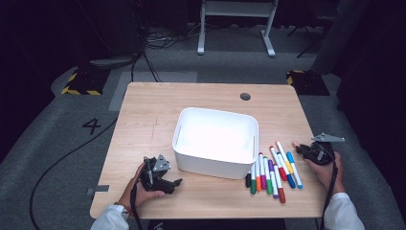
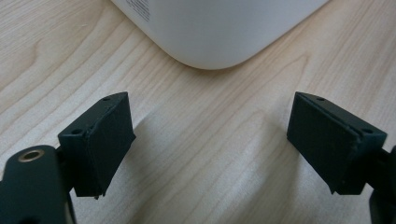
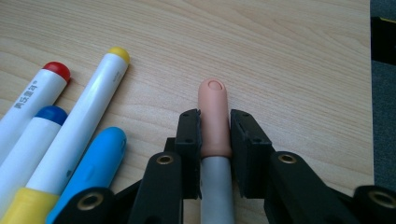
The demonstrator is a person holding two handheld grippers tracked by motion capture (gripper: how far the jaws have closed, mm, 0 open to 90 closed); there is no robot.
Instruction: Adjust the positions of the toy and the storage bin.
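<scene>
Floor: I see grey carpet (image 1: 230, 67), a painted number 4 (image 1: 91, 126).
Corners: yellow-black hazard blocks (image 1: 82, 82).
Back: I note a white stand frame (image 1: 237, 24), cables (image 1: 158, 38), dark surroundings.

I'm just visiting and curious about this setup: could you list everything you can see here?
Table: one, light wood, centre.
Bin: one, white, mid-table, nothing visible inside.
Peach-capped marker: one, grey barrel, clamped at the table's right edge.
Loose markers: about ten, white barrels with mixed caps, lying right of the bin.
Frame: one, white, on the floor behind.
Left gripper: black, jaws open over bare wood beside the bin.
Right gripper: black, shut on the peach-capped marker.
</scene>
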